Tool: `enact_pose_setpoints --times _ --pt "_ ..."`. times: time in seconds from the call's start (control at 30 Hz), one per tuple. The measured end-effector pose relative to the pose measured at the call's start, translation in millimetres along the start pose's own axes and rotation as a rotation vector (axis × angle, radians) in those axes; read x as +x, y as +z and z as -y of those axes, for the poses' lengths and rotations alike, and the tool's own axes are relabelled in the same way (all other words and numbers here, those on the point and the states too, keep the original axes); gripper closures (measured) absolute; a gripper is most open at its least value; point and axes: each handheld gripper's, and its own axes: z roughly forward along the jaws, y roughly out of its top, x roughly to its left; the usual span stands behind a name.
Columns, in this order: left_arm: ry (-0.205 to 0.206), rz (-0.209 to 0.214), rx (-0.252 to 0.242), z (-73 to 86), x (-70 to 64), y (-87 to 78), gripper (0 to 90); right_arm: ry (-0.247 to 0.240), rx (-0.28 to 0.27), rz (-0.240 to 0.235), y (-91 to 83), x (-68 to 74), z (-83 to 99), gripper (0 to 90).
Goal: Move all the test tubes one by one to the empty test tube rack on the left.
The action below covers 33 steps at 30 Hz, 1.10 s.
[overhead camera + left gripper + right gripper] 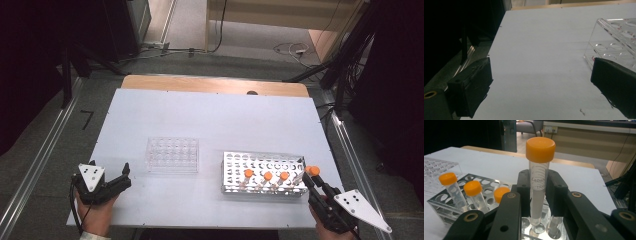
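My right tongs [539,195] grip clear plastic orange-capped tube [539,177] upright, long axis vert., directly over metal perforated rack [263,172]; left tongs [541,82] wide, empty, nr clear acrylic rack [616,42].

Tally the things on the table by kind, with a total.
Orange-capped tubes: 4, three in the metal rack and one in the right gripper
Metal rack: 1
Clear plastic rack: 1
Total: 6
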Motion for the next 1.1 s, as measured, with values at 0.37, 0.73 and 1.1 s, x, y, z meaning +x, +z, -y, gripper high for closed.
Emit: enact_pose_setpoints --times 0.37,0.73,1.1 --pt "0.01 0.032 -0.021 -3.8 -8.2 -3.0 4.5 0.022 -0.05 -0.028 2.3 -0.1 -24.6 72.3" --pt "0.011 0.054 -0.045 -6.7 -13.5 -7.5 4.5 -0.012 -0.069 -0.095 20.1 22.1 -42.2 72.3" --pt "0.018 0.079 -0.052 -7.7 -18.3 -10.0 4.5 -0.041 -0.07 -0.185 36.7 52.8 -51.5 72.4"
